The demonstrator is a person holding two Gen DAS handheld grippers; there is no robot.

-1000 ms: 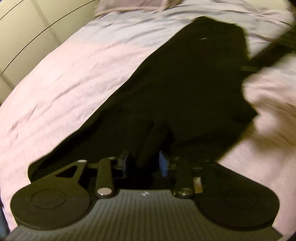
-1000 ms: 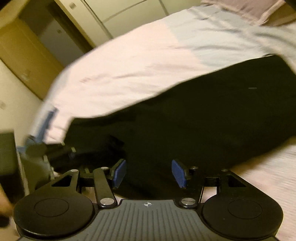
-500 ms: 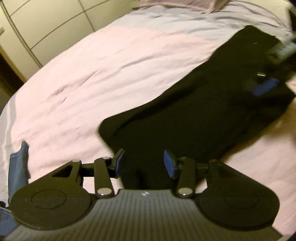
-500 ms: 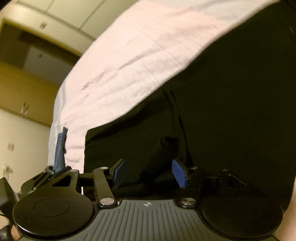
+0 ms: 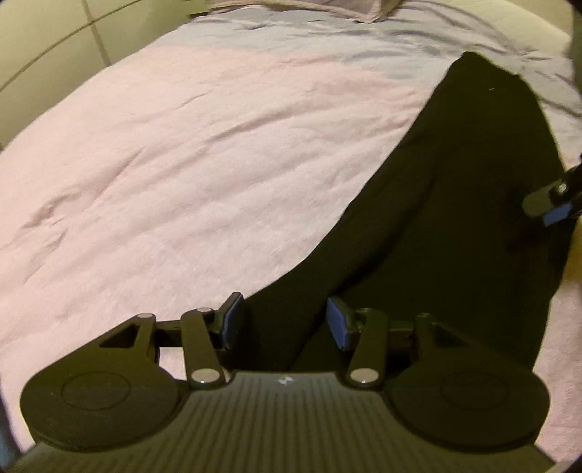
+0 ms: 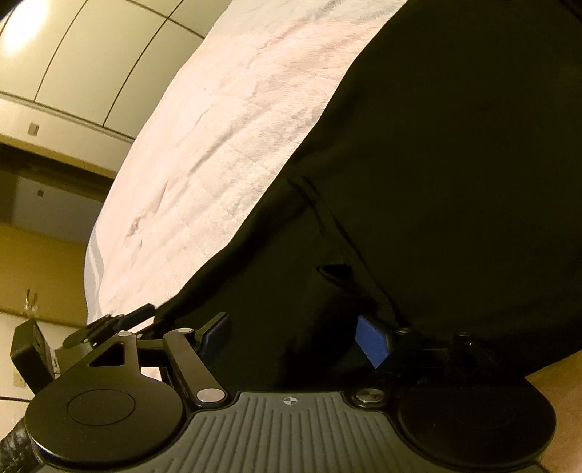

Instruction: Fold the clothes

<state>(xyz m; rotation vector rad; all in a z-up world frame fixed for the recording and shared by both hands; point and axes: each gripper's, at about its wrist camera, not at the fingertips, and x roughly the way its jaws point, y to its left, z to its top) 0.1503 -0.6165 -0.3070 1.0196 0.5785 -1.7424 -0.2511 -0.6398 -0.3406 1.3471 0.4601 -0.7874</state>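
Black garment on pink bedspread: soft, limp, prob light; grab at edges. Left gripper, right gripper jaws opening, fabric between, not clamped.

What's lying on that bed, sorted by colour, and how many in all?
Black: 1, the black garment
Pink: 1, the pink bedspread
Mauve: 1, the pillow at the head
Total: 3
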